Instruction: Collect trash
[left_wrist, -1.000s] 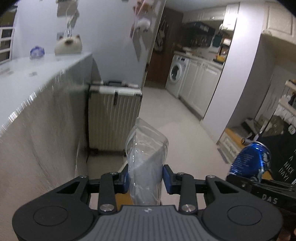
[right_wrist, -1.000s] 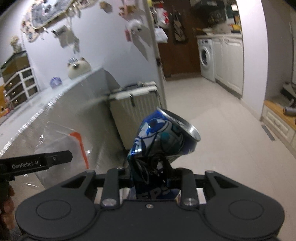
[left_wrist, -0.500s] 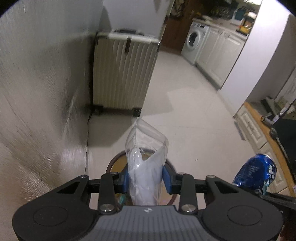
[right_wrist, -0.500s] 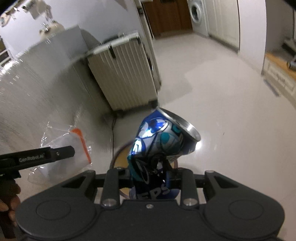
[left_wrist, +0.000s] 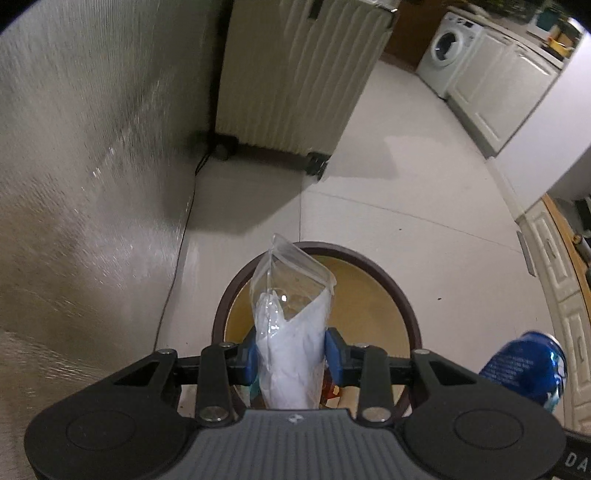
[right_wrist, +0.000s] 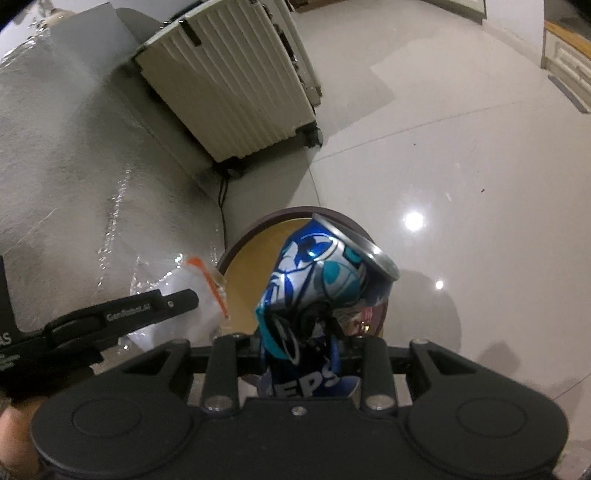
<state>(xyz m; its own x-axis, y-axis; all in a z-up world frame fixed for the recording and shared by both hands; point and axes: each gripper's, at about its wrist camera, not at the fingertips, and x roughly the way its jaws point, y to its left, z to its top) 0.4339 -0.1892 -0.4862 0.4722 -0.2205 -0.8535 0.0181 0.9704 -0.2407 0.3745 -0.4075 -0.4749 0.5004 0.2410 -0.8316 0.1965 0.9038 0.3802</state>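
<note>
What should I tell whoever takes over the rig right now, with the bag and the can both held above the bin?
Left gripper: shut on the clear plastic bag, above the round trash bin.
Right gripper: shut on the crushed blue can, also over the bin's opening.
Done: both pieces picked up and carried to the bin, which already holds some wrappers.
Left: open the fingers on each side so bag and can drop in. A ribbed suitcase stands behind the bin, apart from it.
</note>
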